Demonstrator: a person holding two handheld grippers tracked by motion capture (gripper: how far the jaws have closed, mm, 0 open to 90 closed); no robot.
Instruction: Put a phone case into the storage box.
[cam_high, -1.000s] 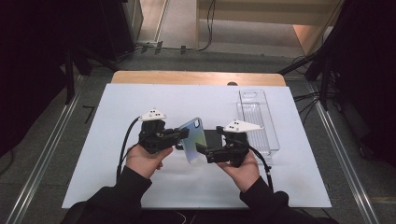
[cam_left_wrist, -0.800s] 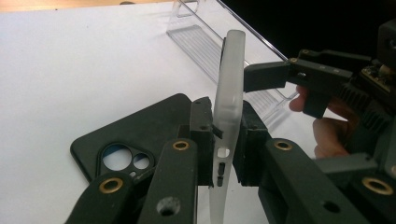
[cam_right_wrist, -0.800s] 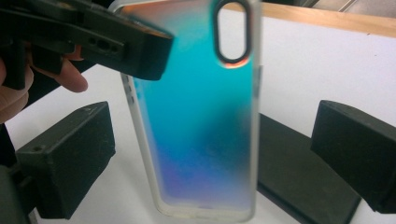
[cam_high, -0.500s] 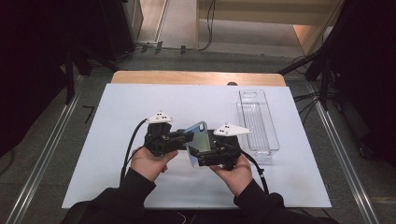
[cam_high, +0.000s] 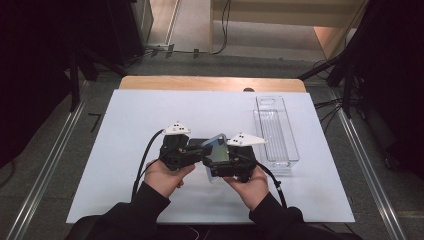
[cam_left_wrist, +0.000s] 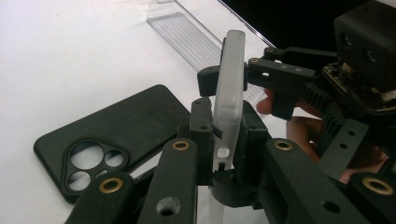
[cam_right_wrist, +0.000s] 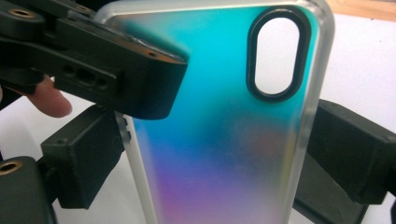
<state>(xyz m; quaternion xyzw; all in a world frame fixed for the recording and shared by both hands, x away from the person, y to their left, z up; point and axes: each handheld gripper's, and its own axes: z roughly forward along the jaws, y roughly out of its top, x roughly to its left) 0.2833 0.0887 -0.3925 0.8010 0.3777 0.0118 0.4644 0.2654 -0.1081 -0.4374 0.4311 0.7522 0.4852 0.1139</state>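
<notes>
Left gripper view: left gripper (cam_left_wrist: 224, 154) jaws nearly shut, pinching the frosted iridescent plastic phone case (cam_left_wrist: 229, 93) edgewise. Right gripper (cam_right_wrist: 210, 154) jaws, wide, have just been closing across its width. Handover step; next, confirm right grip. Black phone case (cam_left_wrist: 116, 135) lies at 9 o'clock.

Seen from above, the left tool (cam_high: 196, 154) and the right tool (cam_high: 226, 167) met over the middle of the white desk (cam_high: 150, 115), each held in one of the person's hands. Between them stood an iridescent phone case (cam_high: 216, 145), tilted up off the desk, with both tools at it; the right tool's jaws had just been closing, the case between them. A dark phone (cam_high: 198, 143) lay just behind the tools. A clear plastic tray (cam_high: 276, 131) lay to the right, apart from the hands.
</notes>
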